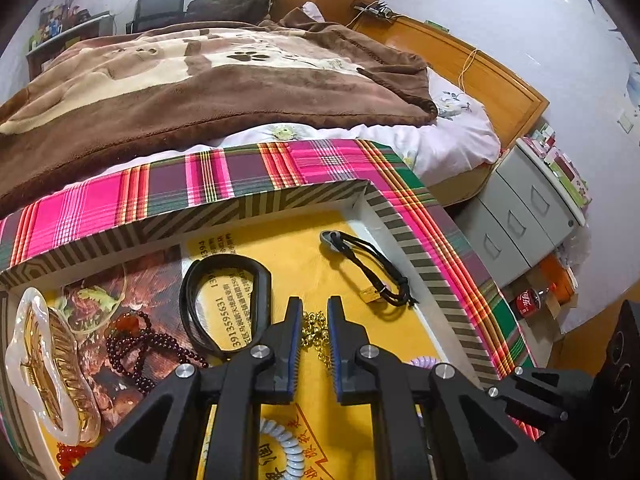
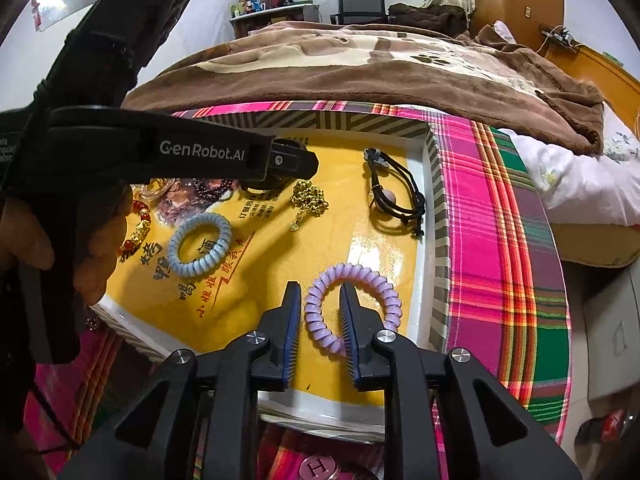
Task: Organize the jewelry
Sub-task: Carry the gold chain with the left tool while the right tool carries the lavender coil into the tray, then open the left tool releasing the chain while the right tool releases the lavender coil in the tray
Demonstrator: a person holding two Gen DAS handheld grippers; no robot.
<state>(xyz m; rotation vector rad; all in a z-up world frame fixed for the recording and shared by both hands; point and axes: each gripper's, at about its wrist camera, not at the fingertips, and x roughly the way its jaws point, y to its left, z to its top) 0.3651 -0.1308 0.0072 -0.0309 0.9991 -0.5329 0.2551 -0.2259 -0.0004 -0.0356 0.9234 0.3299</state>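
inside the striped tray (image 2: 436, 216), the right gripper (image 2: 320, 292) stands apart, straddling one side of the purple coil hair tie (image 2: 376, 280); the left gripper (image 1: 315, 306), fingers parted, frames the gold chain (image 1: 314, 330).

Two spiral hair ties: one purple (image 2: 352, 308), one blue-grey (image 2: 199, 249); one gold chain (image 2: 309, 198).

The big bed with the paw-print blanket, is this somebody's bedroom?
Most likely a bedroom at home: the bed with its brown paw-print blanket, a grey drawer cabinet beside it, and a desk with a chair under the window.
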